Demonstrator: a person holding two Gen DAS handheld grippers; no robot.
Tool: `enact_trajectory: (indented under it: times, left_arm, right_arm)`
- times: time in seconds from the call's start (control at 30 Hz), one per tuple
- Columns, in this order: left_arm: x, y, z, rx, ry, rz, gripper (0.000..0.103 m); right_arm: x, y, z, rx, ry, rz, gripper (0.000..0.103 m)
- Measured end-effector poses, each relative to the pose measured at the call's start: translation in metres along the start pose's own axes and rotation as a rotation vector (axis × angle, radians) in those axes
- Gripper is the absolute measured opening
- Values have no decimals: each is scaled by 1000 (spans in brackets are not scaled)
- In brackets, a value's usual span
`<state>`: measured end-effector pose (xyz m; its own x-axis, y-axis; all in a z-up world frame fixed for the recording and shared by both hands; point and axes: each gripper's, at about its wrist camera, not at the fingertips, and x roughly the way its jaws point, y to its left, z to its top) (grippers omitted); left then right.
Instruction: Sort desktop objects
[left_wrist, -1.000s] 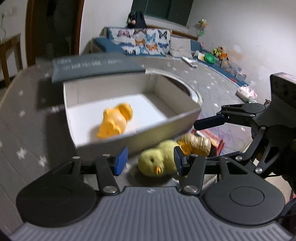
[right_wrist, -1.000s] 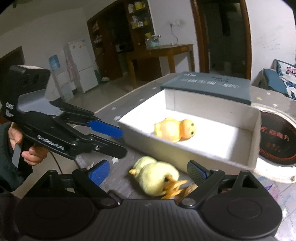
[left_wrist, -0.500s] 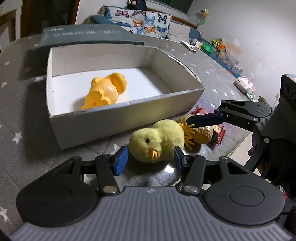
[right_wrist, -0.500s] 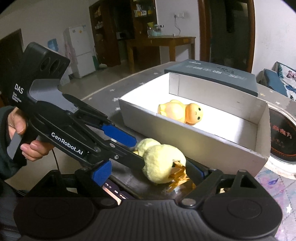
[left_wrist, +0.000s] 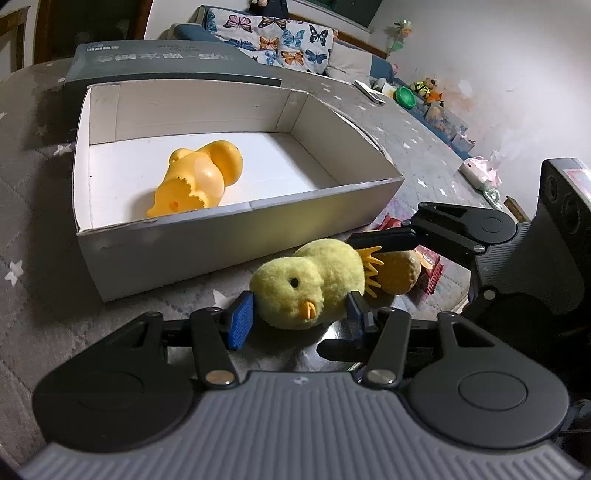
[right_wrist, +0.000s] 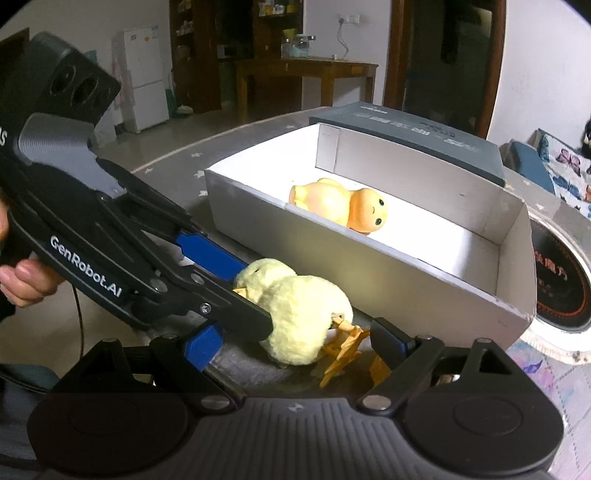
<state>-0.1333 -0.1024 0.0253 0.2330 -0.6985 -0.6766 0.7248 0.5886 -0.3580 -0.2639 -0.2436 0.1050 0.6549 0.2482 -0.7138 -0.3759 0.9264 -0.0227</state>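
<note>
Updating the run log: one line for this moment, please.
left gripper: open around plush chick | right gripper: open beside it | rubber duck: in box

Readable text, right wrist view: "GenRobot.AI" in white letters along the black side of the left claw (right_wrist: 236, 280); a lone white "S" at the picture's left edge on the same tool's body, rest cut off

Dark grey box lid (right_wrist: 417, 138) behind the white box: pale printed line across its top, too blurred to read; same lid in the left wrist view (left_wrist: 166, 62), print there upside down and unreadable

Round dark disc (right_wrist: 554, 280) set in the worktop: reddish characters on its face, too small and dim to make out
</note>
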Motion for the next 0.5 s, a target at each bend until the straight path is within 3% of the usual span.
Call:
enact_trajectory:
  times: [0.5]
  left_arm:
    - [2, 4, -2, -29, 4, -22, 54]
  right_arm:
    - [18, 7, 3, -118, 25, -58, 85]
